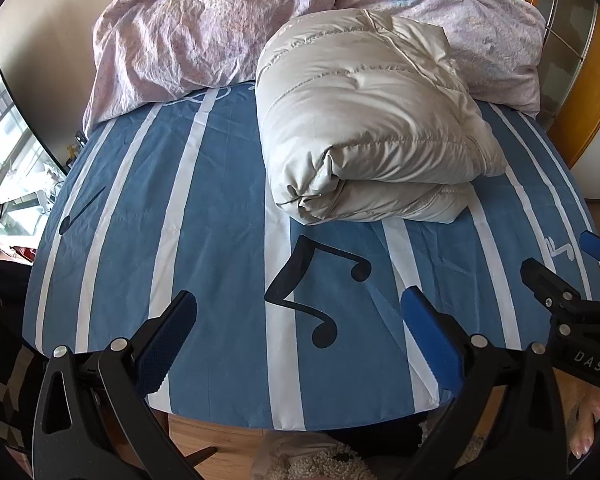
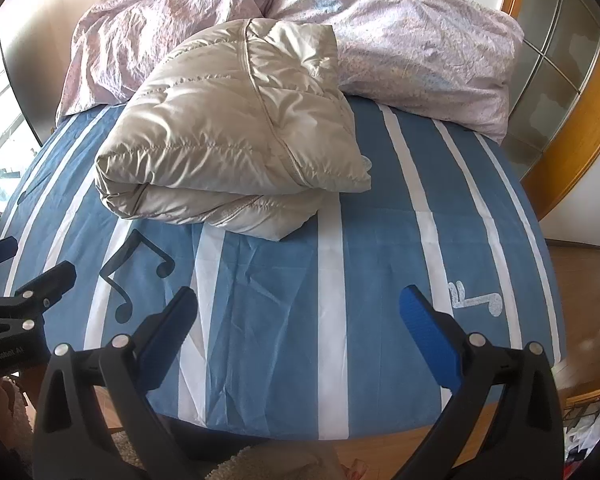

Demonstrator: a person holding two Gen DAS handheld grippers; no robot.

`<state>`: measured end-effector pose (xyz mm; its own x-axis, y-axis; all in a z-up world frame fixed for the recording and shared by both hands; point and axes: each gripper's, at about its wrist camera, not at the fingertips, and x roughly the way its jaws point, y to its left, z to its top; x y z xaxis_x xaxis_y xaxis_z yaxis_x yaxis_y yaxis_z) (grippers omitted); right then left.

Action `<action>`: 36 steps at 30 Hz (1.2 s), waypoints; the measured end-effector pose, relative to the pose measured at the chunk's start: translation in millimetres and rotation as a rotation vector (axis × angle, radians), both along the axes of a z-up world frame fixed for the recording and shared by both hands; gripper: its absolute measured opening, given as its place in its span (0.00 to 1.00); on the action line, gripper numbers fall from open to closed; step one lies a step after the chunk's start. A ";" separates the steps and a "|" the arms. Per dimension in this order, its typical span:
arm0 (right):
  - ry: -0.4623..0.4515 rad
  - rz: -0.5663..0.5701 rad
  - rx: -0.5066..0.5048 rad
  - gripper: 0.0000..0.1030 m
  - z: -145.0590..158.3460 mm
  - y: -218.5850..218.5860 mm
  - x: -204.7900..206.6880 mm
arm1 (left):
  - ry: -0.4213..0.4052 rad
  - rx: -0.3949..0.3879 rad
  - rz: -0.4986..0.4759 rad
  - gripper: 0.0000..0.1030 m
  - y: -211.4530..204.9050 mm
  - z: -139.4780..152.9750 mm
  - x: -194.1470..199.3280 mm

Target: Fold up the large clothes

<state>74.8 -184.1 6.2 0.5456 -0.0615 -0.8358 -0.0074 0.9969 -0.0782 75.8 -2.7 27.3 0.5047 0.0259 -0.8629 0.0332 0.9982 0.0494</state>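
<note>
The jacket [image 1: 376,120] lies folded into a thick bundle on the bed [image 1: 220,208], toward the far edge, where its back rests against the quilt [image 1: 188,32] heaped along that edge. It is a pale, puffy down piece, doubled over itself so that a rounded fold faces the near edge and a lower layer shows beneath it. In the right wrist view the jacket [image 2: 236,136] sits left of the bed's middle, with one loose corner of the lower layer poking out toward the near edge.

Both tools hang over the near edge of the bed, well apart from the jacket. The left gripper [image 1: 300,320] has its jaws wide apart and holds nothing; only the striped sheet with its music notes shows between them. The right gripper [image 2: 300,316] is likewise spread and empty. The two stand side by side, each visible at the edge of the other's view.

By the look of it, the folding is done or nearly so: the bundle is compact and neither tool touches it. If anything is left, it is a tidy-up, judging by the stray corner of the lower layer. That calls for reaching forward across the sheet, taking the corner lightly and tucking it under. The slick, airy fabric will likely spring back, so a press on top may help it stay.
</note>
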 end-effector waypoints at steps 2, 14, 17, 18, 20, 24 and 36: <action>0.001 -0.001 0.002 0.98 -0.2 -0.4 0.3 | 0.001 -0.002 -0.005 0.99 -0.1 0.2 0.5; -0.012 -0.003 -0.005 0.98 4.7 0.0 1.0 | -0.012 -0.011 -0.022 0.99 -4.1 5.6 3.0; -0.012 -0.006 -0.008 0.98 6.6 -1.9 1.6 | -0.015 -0.014 -0.028 0.99 -6.0 6.6 3.6; -0.013 -0.008 -0.008 0.98 6.8 -2.3 1.2 | -0.017 -0.014 -0.029 0.99 -6.5 7.1 3.9; -0.013 -0.008 -0.008 0.98 7.6 -4.3 1.7 | -0.019 -0.016 -0.028 0.99 -6.3 8.1 4.3; -0.014 -0.004 -0.007 0.98 7.9 -4.8 1.6 | -0.023 -0.015 -0.021 0.99 -4.8 10.0 4.4; -0.011 -0.001 -0.004 0.98 8.5 -5.0 3.5 | -0.019 -0.017 -0.015 0.99 -1.6 10.2 4.8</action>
<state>78.3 -189.2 14.6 0.5548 -0.0650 -0.8294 -0.0056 0.9966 -0.0819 80.6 -4.3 37.5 0.5211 0.0037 -0.8535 0.0478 0.9983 0.0335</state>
